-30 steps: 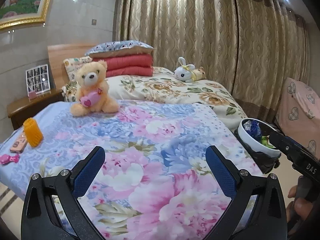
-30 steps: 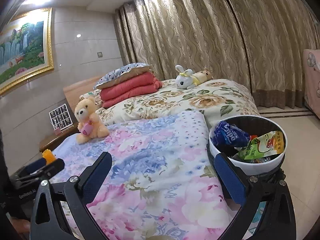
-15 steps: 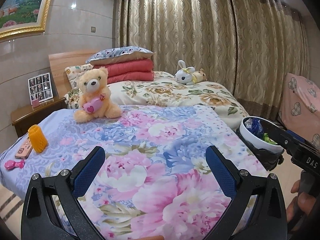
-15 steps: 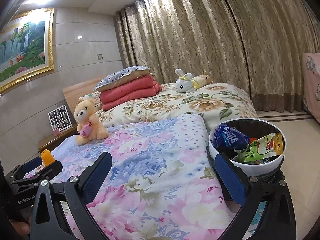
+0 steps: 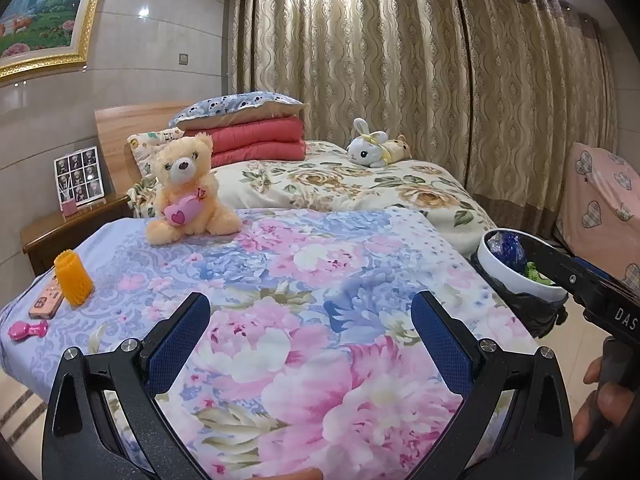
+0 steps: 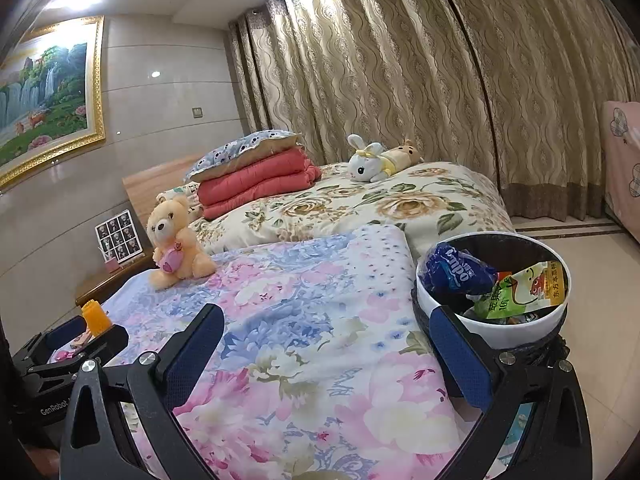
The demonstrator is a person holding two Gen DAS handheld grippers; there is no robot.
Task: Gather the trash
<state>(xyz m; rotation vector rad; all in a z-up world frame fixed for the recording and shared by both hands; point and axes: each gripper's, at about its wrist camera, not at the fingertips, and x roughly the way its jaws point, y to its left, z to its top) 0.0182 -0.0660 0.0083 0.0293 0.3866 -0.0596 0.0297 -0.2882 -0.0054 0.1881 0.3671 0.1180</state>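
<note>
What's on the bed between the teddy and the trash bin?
Nothing but the flowery blanket. In the right wrist view, the stretch from teddy to bin is bare.

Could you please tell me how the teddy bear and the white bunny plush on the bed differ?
The teddy bear sits upright on the pink-and-blue floral cover, holding a pink heart; the bunny plush lies flat on the cream floral quilt, farther back. The bear is peach, the bunny white with a yellow bow. Both are soft toys.

Left wrist view low over the floral quilt (image 5: 320,280), right wrist view beside it, both facing the curtains (image 6: 440,80)
</note>
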